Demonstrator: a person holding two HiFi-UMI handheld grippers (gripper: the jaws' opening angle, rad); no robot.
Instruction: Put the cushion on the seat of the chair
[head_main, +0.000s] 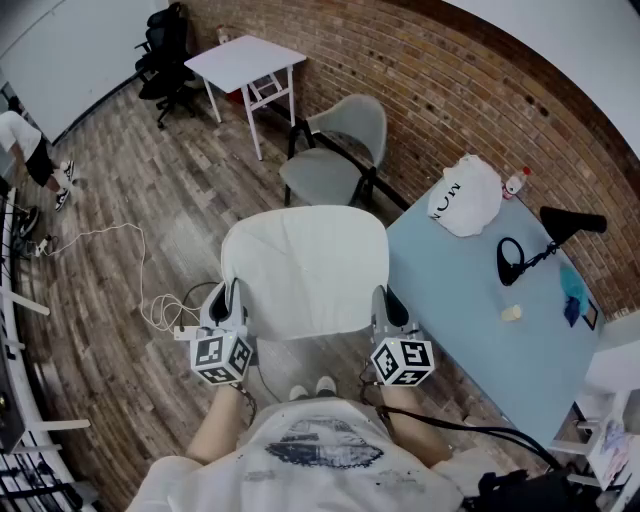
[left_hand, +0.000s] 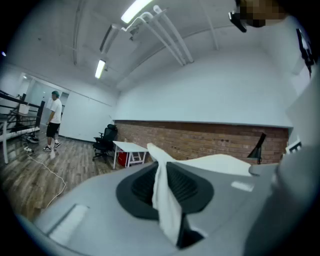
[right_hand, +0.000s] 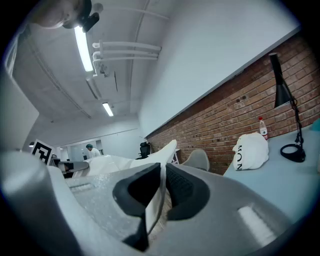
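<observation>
1. The left tool (head_main: 229, 299) is clamped on the left edge of the cushion (head_main: 305, 265). In the left gripper view a strip of white fabric is pinched between its dark ribbed pads (left_hand: 186, 185).
2. The right tool (head_main: 388, 305) is closed the same way on the cushion's right edge, with a thin fold of fabric pressed between its pads (right_hand: 182, 187).
3. The cushion is white and squarish with rounded corners. It hangs roughly flat in the air between the two tools, above the wooden floor (head_main: 120, 200).
4. The grey chair (head_main: 335, 160) stands beyond the cushion's far edge, well apart from it and near the brick wall (head_main: 450, 90), so the cushion is not yet on the seat.
5. To the cushion's right is a light-blue desk (head_main: 470, 300) carrying a white bag (head_main: 466, 195), a black lamp (head_main: 545, 240) and a small bottle (head_main: 516, 182).
6. Farther beyond the cushion, to its left, stand a small white desk (head_main: 245, 62) and a black office chair (head_main: 165, 60).
7. A white cable (head_main: 130, 270) trails on the floor at the cushion's left.
</observation>
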